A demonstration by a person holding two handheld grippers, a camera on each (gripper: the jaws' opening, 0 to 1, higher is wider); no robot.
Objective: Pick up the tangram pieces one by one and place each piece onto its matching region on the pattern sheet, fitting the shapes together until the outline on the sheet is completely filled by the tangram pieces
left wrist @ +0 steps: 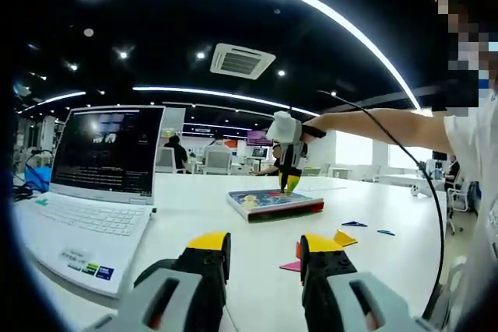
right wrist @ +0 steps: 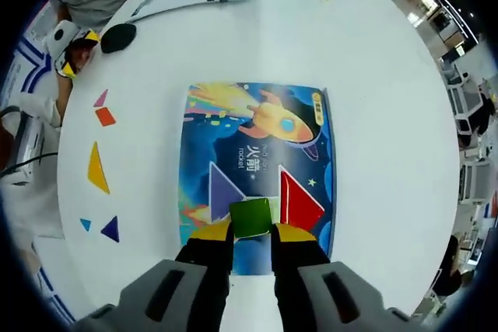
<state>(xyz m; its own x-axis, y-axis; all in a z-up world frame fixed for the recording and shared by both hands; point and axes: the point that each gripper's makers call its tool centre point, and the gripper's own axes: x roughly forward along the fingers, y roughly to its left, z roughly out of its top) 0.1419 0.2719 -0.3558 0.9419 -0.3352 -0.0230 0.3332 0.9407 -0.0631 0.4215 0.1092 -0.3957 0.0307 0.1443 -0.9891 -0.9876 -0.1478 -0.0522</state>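
Observation:
The pattern sheet (right wrist: 233, 126), a rocket picture on dark blue, lies in the middle of the white table. On it sit a red triangle (right wrist: 298, 201) and a violet triangle (right wrist: 224, 190). My right gripper (right wrist: 252, 231) is shut on a green square (right wrist: 250, 218), held just over the sheet between those two triangles. In the left gripper view the right gripper (left wrist: 286, 183) hangs over the sheet (left wrist: 274, 204). My left gripper (left wrist: 264, 250) is open with nothing in it, low above the table, short of the sheet.
Loose pieces lie left of the sheet: pink (right wrist: 100, 99), orange (right wrist: 105, 117), a yellow triangle (right wrist: 96, 169), a small blue one (right wrist: 85, 225) and a dark purple one (right wrist: 111, 228). An open white laptop (left wrist: 93, 192) stands on the table. A black mouse (right wrist: 118, 36) lies near it.

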